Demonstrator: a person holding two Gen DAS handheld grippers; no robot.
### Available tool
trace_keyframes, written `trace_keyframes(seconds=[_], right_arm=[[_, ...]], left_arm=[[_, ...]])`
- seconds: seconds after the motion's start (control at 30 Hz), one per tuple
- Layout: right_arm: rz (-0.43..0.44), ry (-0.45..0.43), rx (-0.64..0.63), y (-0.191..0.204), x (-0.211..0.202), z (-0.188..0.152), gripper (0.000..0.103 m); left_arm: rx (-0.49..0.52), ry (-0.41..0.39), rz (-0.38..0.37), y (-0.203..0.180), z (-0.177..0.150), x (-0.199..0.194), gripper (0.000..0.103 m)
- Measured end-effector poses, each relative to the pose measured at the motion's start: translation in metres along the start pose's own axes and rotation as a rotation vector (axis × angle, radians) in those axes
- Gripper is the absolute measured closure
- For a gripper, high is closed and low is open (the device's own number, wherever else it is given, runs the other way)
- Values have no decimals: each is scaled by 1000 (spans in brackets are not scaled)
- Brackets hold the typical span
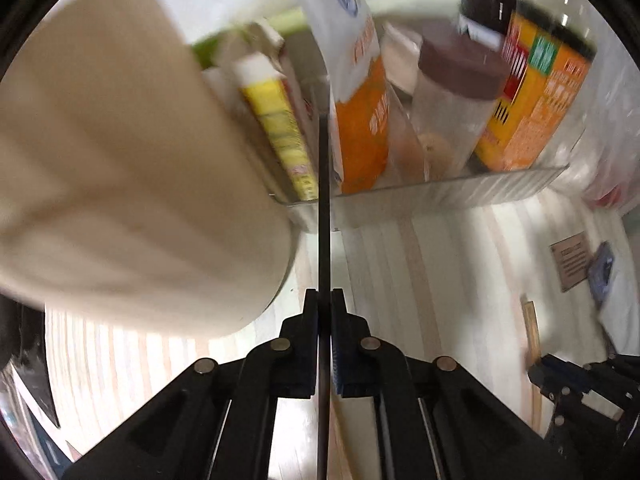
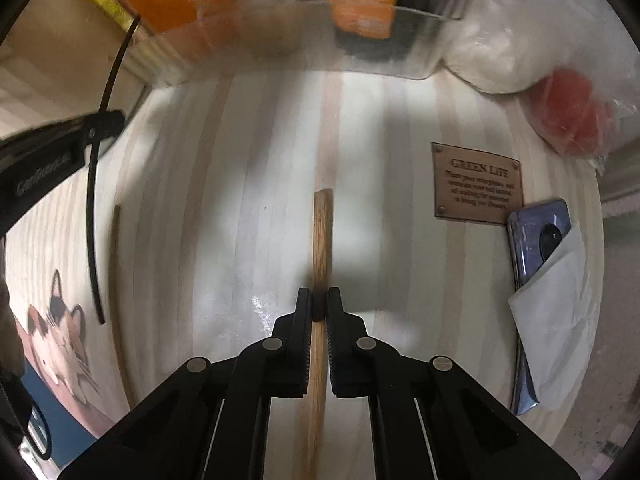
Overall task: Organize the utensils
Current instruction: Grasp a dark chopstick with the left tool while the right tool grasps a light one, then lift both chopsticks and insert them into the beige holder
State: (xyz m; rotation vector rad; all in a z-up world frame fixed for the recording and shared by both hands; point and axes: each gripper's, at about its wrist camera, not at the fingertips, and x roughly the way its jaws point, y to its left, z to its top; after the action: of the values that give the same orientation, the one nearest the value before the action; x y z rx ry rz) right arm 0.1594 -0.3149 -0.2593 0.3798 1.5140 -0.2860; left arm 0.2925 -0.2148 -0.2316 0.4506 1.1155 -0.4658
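My left gripper (image 1: pixel 324 294) is shut on a thin black chopstick (image 1: pixel 324 200) that runs straight ahead, close beside a large beige cup (image 1: pixel 132 184) on its left. The same black chopstick (image 2: pixel 94 208) and the left gripper (image 2: pixel 52 160) show at the left of the right wrist view. My right gripper (image 2: pixel 319 294) is shut on a light wooden chopstick (image 2: pixel 322 236) over the striped wooden table (image 2: pixel 240 200). Another thin wooden stick (image 2: pixel 116 280) lies on the table at the left. The right gripper (image 1: pixel 568 384) shows low right in the left wrist view.
A clear plastic bin (image 1: pixel 440 192) ahead holds orange packets, a yellow box and a brown-lidded jar (image 1: pixel 456 92). A leather label (image 2: pixel 478 188), a blue phone (image 2: pixel 536 248) under white paper, a plastic bag with something red (image 2: pixel 568 108) and a cat-print mat (image 2: pixel 60 340) surround the table.
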Motion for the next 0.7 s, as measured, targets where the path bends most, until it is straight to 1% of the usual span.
trace_keyframes(seconds=[0.13,0.23,0.33,0.4,0.5,0.57,0.6,0.67,0.7], right_arm=[[35,-72,16,-8,-23,-7,96],[56,-146,12,-6,-49,-11,96],[81,-234,1,-6,-78,-12,96],[97,-304,-7,-2,-101,-6,96],[138,-415,-15,17,-139,10,96],[184,-500,-25,26,-176,20,96],[210,-549,-30,31,-195,27,96],[256,-620,-53,49,-228,46,96],[276,-659,-56,55,-243,52,96]], left_arm=[[-57,-43,-20,14,-16,-36,100],[-105,-80,-33,25,-30,-67,100],[-147,-129,-33,38,-37,-99,100],[-174,-167,-35,49,-40,-122,100],[-216,-256,-40,69,-29,-167,100],[-248,-314,-45,82,-20,-193,100],[-268,-359,-50,93,-12,-213,100],[-293,-410,-48,110,3,-237,100],[-311,-449,-39,122,15,-252,100]])
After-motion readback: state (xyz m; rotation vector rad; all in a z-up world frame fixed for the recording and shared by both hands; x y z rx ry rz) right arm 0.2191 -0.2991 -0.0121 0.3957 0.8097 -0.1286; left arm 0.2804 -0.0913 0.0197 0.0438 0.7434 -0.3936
